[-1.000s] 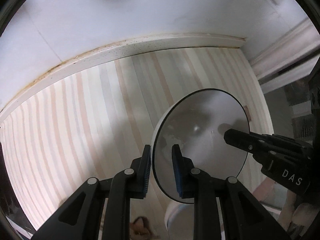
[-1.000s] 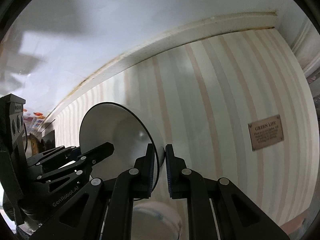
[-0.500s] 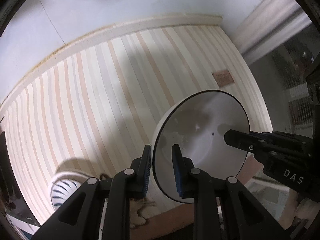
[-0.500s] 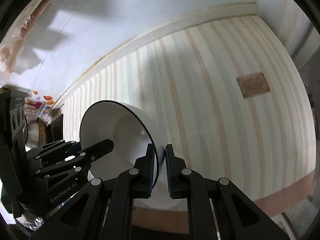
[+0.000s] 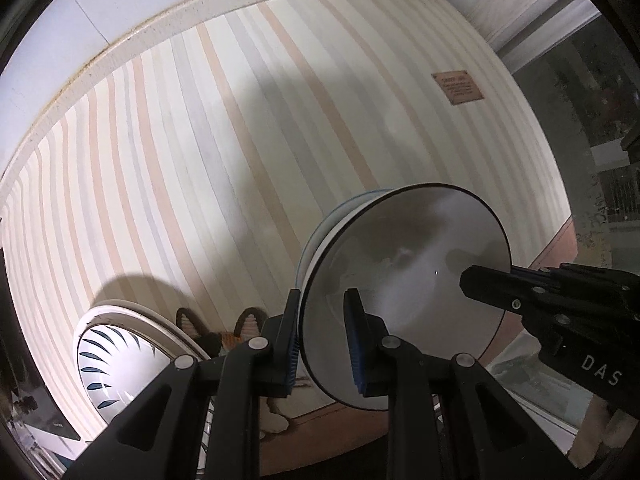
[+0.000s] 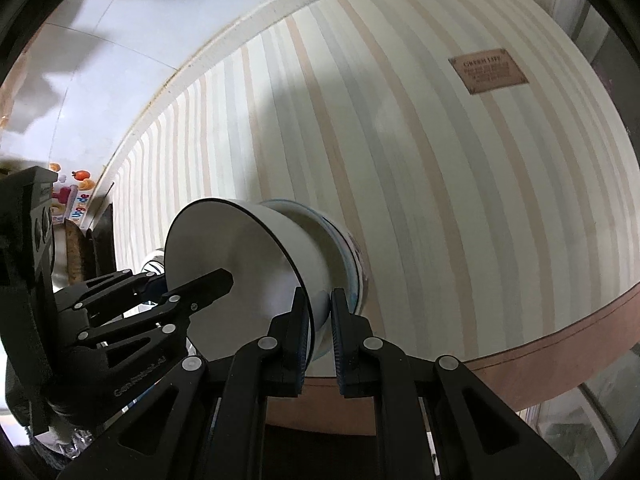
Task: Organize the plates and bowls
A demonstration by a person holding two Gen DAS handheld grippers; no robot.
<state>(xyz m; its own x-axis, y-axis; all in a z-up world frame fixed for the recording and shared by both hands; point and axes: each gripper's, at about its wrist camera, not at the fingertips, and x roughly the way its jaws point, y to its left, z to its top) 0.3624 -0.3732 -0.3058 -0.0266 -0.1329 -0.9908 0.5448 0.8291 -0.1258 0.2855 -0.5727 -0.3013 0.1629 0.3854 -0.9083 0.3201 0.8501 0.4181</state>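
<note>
A white bowl with a thin black rim (image 5: 404, 296) (image 6: 236, 280) is held between both grippers, its mouth facing the cameras. My left gripper (image 5: 324, 340) is shut on its near rim. My right gripper (image 6: 320, 328) is shut on the opposite rim. The bowl's base sits in, or right against, a second bowl with a blue rim (image 5: 340, 216) (image 6: 348, 252); I cannot tell if they touch. A white plate with dark blue leaf marks (image 5: 120, 360) lies at lower left of the left wrist view.
A striped cream, pink and grey cloth (image 5: 240, 140) covers the table (image 6: 560, 328), with a brown label (image 6: 486, 70) on it. A cat-shaped dish (image 5: 224, 332) lies by the plate. A glass surface (image 5: 600, 140) is at the right. A white wall (image 5: 120, 0) is beyond.
Both grippers have carried the white bowl down towards the table. The blue-rimmed bowl has come into view right behind it, and more of the plate and table edge show.
</note>
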